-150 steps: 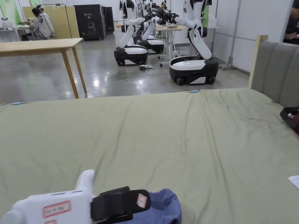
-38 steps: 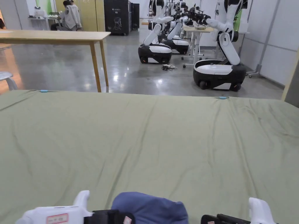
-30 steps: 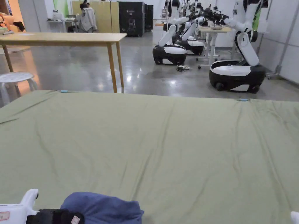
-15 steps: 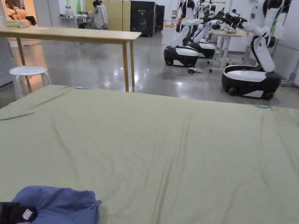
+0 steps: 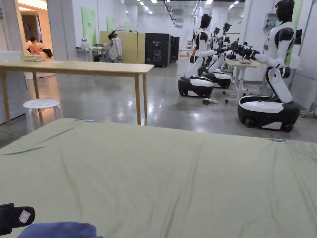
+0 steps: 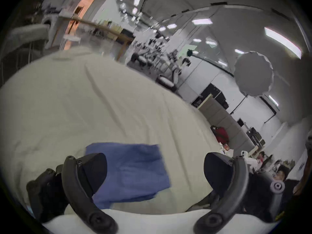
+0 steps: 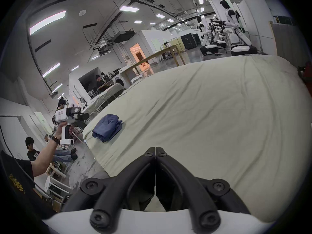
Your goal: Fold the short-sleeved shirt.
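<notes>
A folded blue shirt (image 7: 107,127) is seen in the left middle of the right gripper view, lying on the green sheet (image 7: 211,119) near its left corner; in the left gripper view the same shirt (image 6: 130,170) sits in the lower centre, and in the head view only a blue sliver (image 5: 58,230) is caught at the bottom left edge. No container with anything in it can be made out. The left gripper (image 6: 155,168) is shown with its jaws spread wide, above the shirt and apart from it; in the right gripper view it (image 7: 79,115) is held up in a hand (image 7: 63,129) at the left of the frame, off the edge of the sheet, and in the head view a black tip (image 5: 14,217) is caught at the lower left. The right gripper (image 7: 155,150) is seen at the bottom centre of its own view with its jaws pressed together on nothing, over the bare sheet and well apart from the shirt. The sheet is wrinkled and covers a broad flat surface that takes up the lower half of the head view. Beyond it a glossy grey floor (image 5: 102,99) is seen, with one long wooden table (image 5: 77,67) at the upper left and one white stool (image 5: 41,105) beneath it. Three wheeled white-and-black robots can be counted at the upper right, the nearest (image 5: 272,93) at the frame's right side. One seated person (image 5: 113,51) is visible far back in the upper left.
</notes>
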